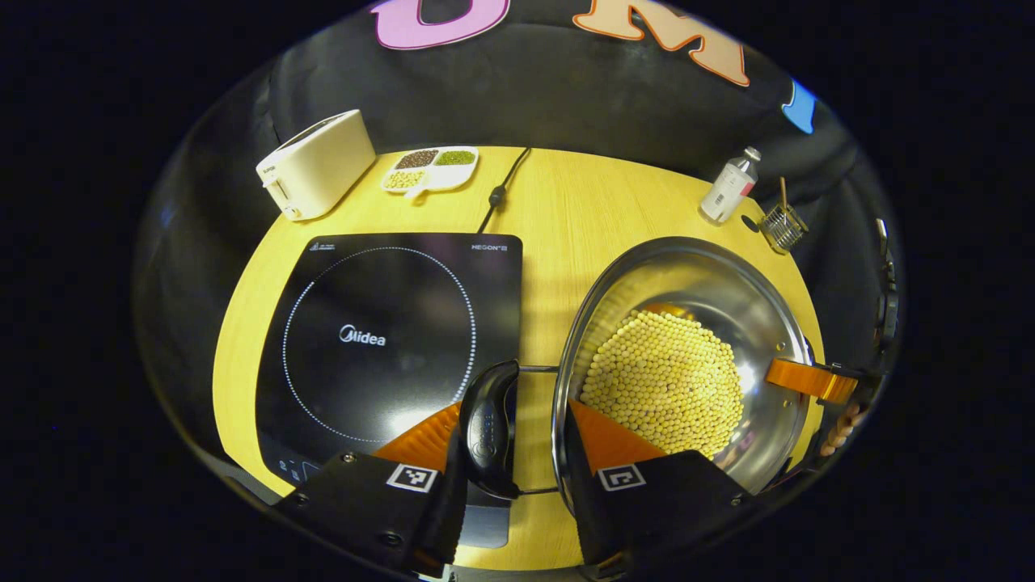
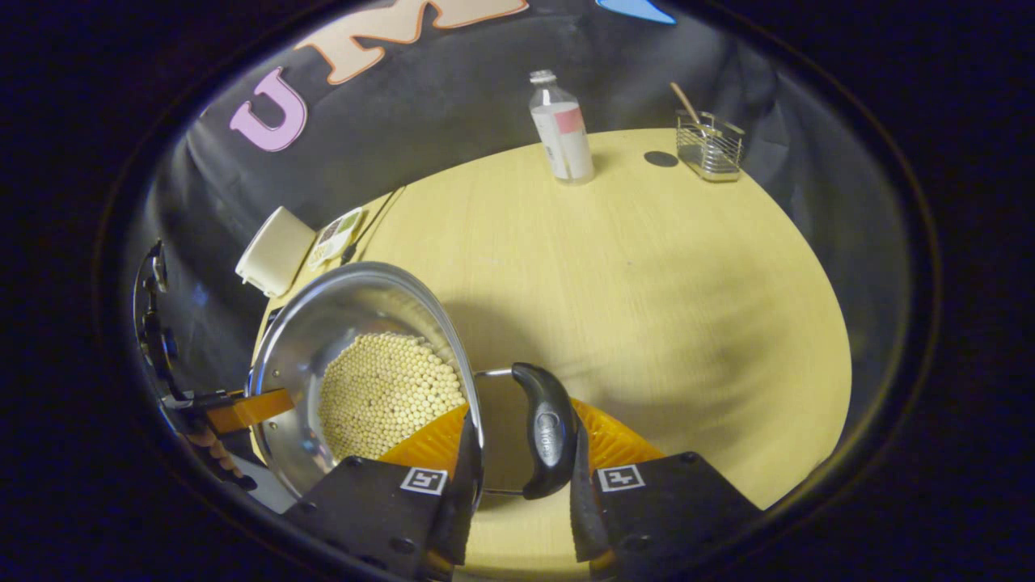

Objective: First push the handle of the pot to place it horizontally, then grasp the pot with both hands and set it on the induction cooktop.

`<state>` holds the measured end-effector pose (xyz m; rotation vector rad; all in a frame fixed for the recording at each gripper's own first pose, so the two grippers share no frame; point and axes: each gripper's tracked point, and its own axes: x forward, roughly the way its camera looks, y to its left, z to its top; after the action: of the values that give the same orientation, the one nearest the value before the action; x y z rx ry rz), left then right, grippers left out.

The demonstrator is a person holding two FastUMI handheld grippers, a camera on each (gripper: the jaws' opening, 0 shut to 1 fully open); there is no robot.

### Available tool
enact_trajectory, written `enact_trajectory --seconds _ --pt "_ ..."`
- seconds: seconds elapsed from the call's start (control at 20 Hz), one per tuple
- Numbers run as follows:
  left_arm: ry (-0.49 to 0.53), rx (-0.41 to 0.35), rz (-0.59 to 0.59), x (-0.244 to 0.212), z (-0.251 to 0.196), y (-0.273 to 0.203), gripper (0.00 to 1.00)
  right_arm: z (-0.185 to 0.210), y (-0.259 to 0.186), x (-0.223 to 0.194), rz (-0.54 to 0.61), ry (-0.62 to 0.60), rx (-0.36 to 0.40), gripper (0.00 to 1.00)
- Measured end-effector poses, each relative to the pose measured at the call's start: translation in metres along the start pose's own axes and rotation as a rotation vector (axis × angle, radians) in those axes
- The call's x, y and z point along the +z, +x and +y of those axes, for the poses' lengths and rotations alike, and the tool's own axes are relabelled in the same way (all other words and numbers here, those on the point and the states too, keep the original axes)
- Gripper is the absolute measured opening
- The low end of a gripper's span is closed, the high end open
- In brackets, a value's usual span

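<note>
Yellow wooden table is ringed by black cloth. Steel pot, holding pale beans, is seen lower right in left gripper view, beside induction cooktop at centre-left, not on it. Left gripper is spread approx. half-wide around pot's rim and black handle; grip can't be told. Right gripper, bottom centre of right gripper view, likewise straddles rim and other handle; grip can't be told.

In the left gripper view, the pot sits right of the induction cooktop; toaster behind it.
</note>
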<state>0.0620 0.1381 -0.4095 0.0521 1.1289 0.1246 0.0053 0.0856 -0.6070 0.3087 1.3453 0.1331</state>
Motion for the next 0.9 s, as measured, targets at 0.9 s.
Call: enact_trajectory --seconds 0.9 --pt "-0.068 -0.098 0.011 0.002 0.175 -0.022 0.57 0.008 -0.011 0.007 -0.015 -0.095 -0.090 0.48"
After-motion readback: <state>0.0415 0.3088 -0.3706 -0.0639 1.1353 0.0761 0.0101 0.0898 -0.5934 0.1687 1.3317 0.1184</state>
